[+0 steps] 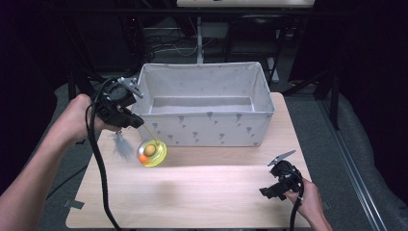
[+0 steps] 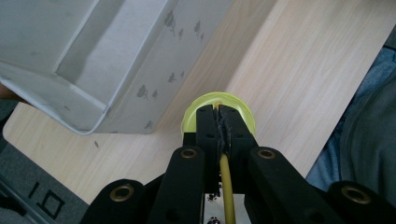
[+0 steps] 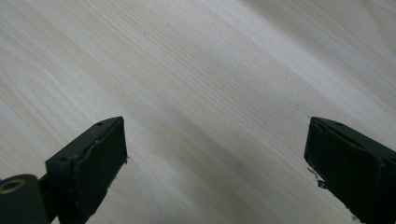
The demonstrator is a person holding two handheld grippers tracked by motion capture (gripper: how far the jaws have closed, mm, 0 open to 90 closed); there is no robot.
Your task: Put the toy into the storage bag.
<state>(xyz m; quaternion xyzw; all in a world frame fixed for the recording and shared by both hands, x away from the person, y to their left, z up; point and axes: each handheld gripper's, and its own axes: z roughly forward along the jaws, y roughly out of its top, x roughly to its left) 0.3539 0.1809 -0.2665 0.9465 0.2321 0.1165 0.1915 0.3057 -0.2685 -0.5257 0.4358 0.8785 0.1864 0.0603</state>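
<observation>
Jaws of left gripper (image 2: 219, 122) pinch thin yellow stem (image 2: 226, 186); round translucent toy (image 1: 152, 153) dangles.

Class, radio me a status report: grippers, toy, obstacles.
Left gripper shut on yellow toy's stem, toy lifted. Right gripper open over table. Fabric bin directly behind toy.

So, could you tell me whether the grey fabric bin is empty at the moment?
Empty, as far as shown: the high view shows the fabric bin with a bare floor, and the yellow toy hangs outside from the left gripper.

Pale wooden table (image 1: 202, 192), dark room
</observation>
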